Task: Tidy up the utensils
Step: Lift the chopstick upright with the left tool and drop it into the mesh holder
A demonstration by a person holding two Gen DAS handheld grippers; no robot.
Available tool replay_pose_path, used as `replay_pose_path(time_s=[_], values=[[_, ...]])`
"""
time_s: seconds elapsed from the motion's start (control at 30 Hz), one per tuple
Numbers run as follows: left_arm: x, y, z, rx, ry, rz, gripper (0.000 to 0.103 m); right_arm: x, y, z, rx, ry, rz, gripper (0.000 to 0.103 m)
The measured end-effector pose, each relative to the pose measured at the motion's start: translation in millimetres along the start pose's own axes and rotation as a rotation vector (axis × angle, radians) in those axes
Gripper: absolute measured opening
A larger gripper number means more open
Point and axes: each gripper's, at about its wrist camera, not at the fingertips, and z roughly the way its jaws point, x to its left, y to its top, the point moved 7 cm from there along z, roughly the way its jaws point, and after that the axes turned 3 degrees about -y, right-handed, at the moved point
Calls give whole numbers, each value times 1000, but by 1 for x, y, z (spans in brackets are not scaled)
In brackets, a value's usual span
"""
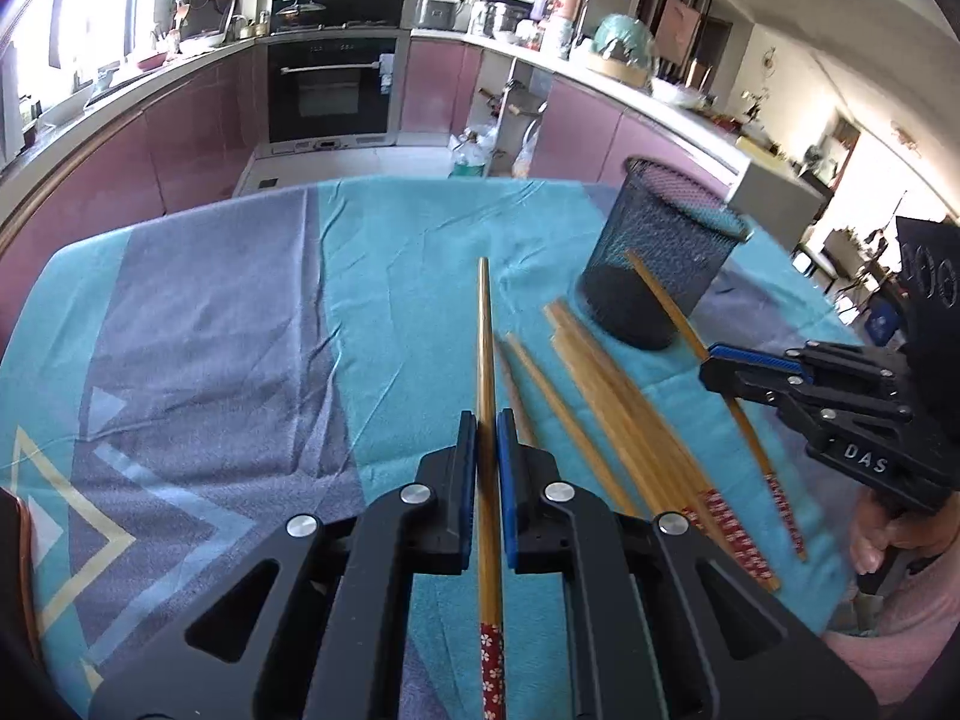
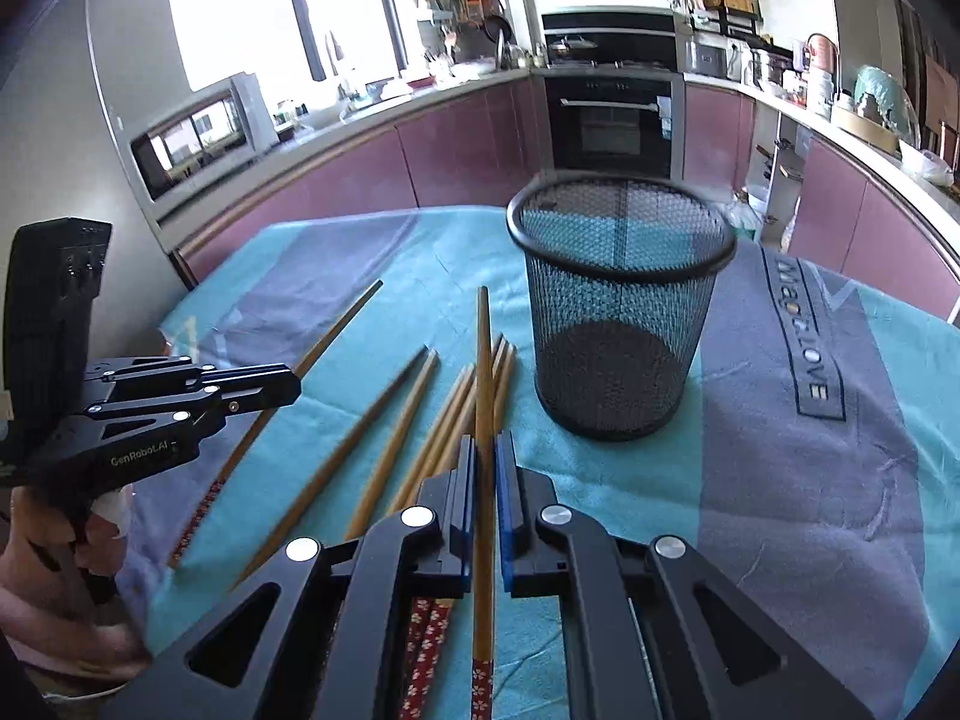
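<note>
Now we hold one brown wooden chopstick with red floral end (image 1: 487, 372) in left claw (image 1: 486, 420), another (image 2: 483, 360) clamped in right claw (image 2: 486, 450). Black wire-mesh cup (image 2: 621, 300) stands upright on teal-clothed table (image 2: 780, 450), loose chopsticks (image 2: 384, 450) beside. We tip points down over rim, release singly.

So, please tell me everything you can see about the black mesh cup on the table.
The mesh cup is a round black holder of fine wire mesh with a thick rolled rim and a solid dark bottom, narrowing slightly downward. It stands upright on the blue-and-grey tablecloth and looks empty inside. The loose chopsticks lie to its left; neither gripper touches it. Whether any chopstick touches its base, I cannot tell.
</note>
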Motion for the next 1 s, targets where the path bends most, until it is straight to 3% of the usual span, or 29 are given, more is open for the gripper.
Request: replay_pose_path(time_s=[0.4, 0.77, 1.0], values=[[-35, 67, -85, -195, -193, 22, 8, -2, 50, -66, -217, 96, 23, 5], [-69, 145, -127, -353, -251, 43, 7, -19, 103, -101, -343, 89, 9, 5], [-106, 192, -126, -373, -260, 92, 7, -37, 140, -116, -416, 29, -11, 5]])
